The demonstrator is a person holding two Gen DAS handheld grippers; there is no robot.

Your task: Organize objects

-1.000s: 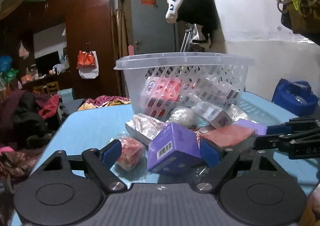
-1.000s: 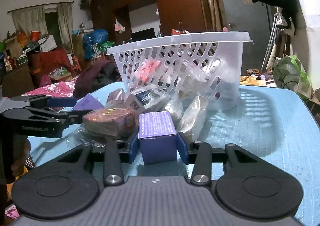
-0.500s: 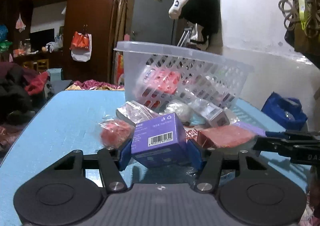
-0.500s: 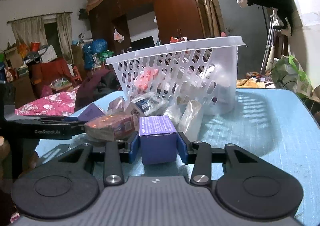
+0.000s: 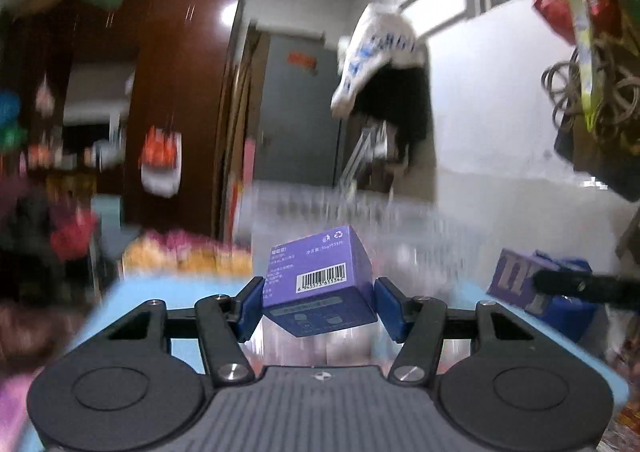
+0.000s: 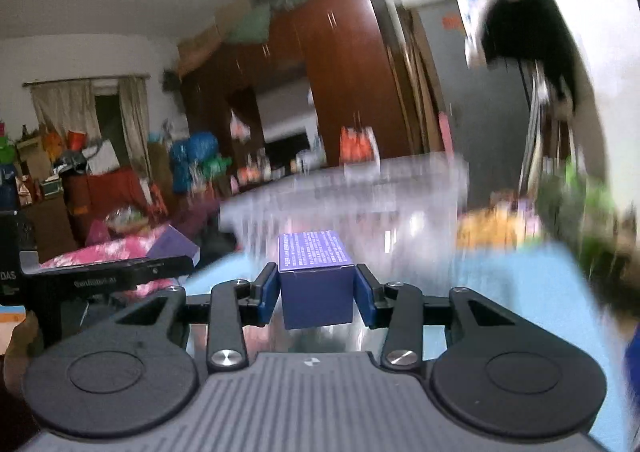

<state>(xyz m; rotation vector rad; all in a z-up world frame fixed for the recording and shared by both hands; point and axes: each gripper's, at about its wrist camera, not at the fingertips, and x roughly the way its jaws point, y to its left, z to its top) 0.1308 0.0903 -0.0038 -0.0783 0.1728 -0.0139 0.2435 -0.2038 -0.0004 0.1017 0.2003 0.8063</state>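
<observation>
Cluttered room behind, dark wardrobe [image 5: 180,100] and grey door at the far side, and a blue table [image 6: 532,292] underneath with a white perforated basket [image 6: 360,188] standing on it just ahead of both tools; everything beyond the fingers is smeared with motion blur. Left gripper [image 5: 318,306] is clamped on a purple box with a barcode [image 5: 320,272], which sits tilted, one corner drooping toward the camera. Right gripper [image 6: 316,292] is clamped squarely on a second purple box [image 6: 316,280]. Both boxes are clear of the table, near the basket's front wall. Both tools point almost level, side by side, the left one's arm showing at the left edge of the right view. Risk, as I judge it: the skewed left box could twist out mid-swing, or either box could clip the basket rim if carried over too low
</observation>
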